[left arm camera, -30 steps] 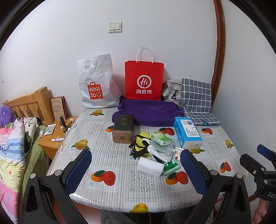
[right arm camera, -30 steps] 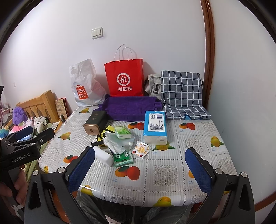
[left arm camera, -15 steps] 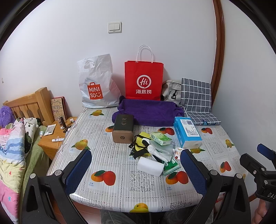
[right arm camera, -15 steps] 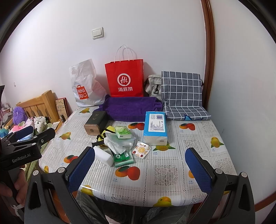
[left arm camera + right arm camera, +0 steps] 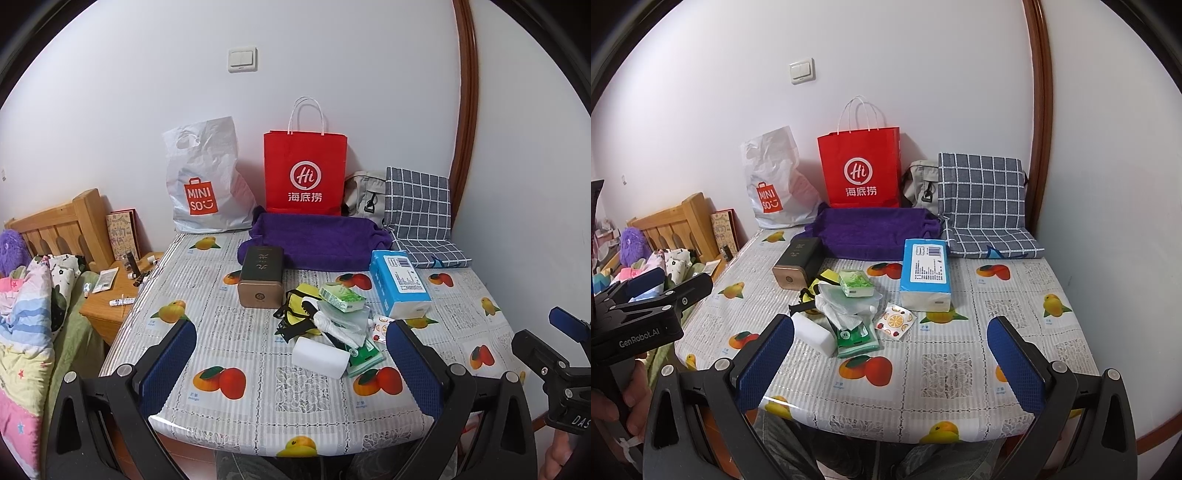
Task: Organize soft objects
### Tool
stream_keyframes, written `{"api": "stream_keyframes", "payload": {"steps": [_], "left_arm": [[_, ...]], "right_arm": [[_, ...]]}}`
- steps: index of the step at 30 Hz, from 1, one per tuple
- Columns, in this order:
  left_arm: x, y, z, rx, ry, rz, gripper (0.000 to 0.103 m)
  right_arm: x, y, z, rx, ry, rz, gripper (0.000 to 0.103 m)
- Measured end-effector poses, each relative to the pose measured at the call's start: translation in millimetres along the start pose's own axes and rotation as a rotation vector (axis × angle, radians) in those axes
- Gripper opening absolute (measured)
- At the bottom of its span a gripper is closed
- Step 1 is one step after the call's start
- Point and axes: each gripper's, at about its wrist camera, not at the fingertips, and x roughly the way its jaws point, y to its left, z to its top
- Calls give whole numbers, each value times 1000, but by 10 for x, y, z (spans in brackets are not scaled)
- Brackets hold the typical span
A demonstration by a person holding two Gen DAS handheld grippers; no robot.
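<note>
Both sets of fingers spread wide and empty: left gripper [image 5: 291, 365] and right gripper [image 5: 890, 363] held short of the near edge of the desk [image 5: 258, 417], clear of all items.

Soft items heaped mid-desk, touching or overlapping:
- White roll [image 5: 320, 357], nearest the front edge, lying on its side, long axis running left to right and slightly away. Judged light and compressible; grip across the middle of the barrel with moderate closure to avoid crushing.
- Green tissue pack [image 5: 857, 338], flat, just right of the roll, long axis pointing roughly front to back. Film wrapper likely slippery; pinch across the short width.
- Crumpled clear bag [image 5: 842, 299] atop the heap. Limp, almost weightless; no defined axis; gather a fold instead of an edge.
- Small green box [image 5: 857, 283] on the heap's far side, partly resting on the bag.
- Yellow pouch [image 5: 304, 308] with black straps, mostly buried at the left of the heap.
- Blue tissue block [image 5: 925, 271] right of the heap, apart, long axis front to back. Judged soft but bulky; grip across the narrow sides.

Purple towel [image 5: 317, 242] folded at the rear, long axis left to right. Dark box [image 5: 260, 275] left of the heap, apparently rigid; not part of the sorting.
</note>
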Motion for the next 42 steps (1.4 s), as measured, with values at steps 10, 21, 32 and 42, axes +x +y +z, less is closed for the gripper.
{"api": "stream_keyframes", "payload": {"steps": [10, 21, 32, 42], "left_arm": [[424, -55, -80, 23, 36, -31, 103], [1171, -211, -420, 94, 194, -85, 103], [1724, -369, -705, 167, 308, -128, 103], [2041, -290, -700, 120, 307, -156, 78]], "right_arm": [[313, -72, -86, 13, 52, 4, 103], [924, -268, -298, 30, 130, -10, 103], [1496, -376, -512, 27, 231, -22, 103], [1902, -371, -554, 0, 286, -33, 103]]}}
